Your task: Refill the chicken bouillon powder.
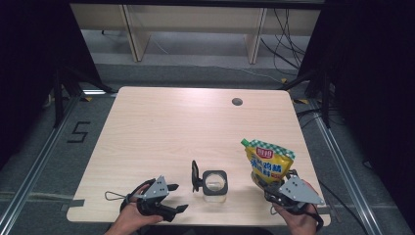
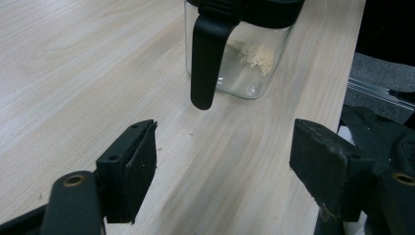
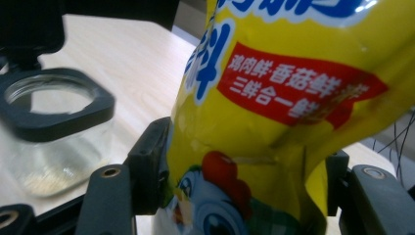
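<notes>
The right gripper (image 3: 244,181) holds the yellow pouch (image 3: 293,98) between its jaws, pressed on both sides. The left gripper (image 2: 222,166) is open and empty, the jar (image 2: 244,54) just ahead.

Left gripper (image 1: 171,198) low at the near table edge, held from behind by the left hand (image 1: 128,221), jaws spread wide and level, pointing rightward, nothing between the pads (image 2: 138,169). Right gripper (image 1: 274,186) near the front right corner, gripped from below by the right hand (image 1: 298,221), angled up and away, jaws clamped on the lower part of the yellow pouch (image 3: 274,122), pads pressing both sides.
</notes>
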A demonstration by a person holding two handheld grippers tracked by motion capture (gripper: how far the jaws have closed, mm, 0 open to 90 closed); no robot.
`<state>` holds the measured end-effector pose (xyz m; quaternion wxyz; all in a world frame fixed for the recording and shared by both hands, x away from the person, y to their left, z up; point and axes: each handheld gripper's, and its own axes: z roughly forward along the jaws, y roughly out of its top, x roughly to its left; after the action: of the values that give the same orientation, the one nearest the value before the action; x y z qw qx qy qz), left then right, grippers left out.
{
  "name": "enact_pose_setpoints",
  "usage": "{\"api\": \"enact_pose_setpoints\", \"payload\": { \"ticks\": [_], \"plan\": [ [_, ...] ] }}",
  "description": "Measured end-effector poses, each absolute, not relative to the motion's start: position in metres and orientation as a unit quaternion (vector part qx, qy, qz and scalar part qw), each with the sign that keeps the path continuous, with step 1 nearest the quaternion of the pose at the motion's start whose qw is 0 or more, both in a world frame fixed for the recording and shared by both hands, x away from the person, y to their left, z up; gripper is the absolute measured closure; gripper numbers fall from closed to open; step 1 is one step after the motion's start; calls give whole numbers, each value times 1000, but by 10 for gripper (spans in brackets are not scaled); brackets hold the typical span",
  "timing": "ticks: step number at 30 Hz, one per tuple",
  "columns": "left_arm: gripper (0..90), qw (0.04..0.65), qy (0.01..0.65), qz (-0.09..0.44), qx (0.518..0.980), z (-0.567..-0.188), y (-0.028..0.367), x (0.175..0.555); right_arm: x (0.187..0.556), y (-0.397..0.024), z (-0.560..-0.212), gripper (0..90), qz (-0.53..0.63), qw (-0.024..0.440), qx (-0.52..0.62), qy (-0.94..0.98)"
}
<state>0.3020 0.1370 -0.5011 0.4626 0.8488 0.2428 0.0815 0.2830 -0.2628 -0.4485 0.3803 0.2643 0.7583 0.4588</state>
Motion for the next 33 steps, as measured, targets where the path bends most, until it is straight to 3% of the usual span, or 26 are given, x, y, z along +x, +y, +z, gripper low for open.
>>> {"api": "enact_pose_setpoints", "payload": {
  "ticks": [20, 33],
  "plan": [
    [242, 463, 249, 81, 847, -503, 136, 303, 253, -254, -442, 397, 375, 415, 166, 812],
    [241, 447, 240, 90, 857, -503, 137, 304, 244, -240, -443, 401, 282, 463, 82, 836]
  ]
}}
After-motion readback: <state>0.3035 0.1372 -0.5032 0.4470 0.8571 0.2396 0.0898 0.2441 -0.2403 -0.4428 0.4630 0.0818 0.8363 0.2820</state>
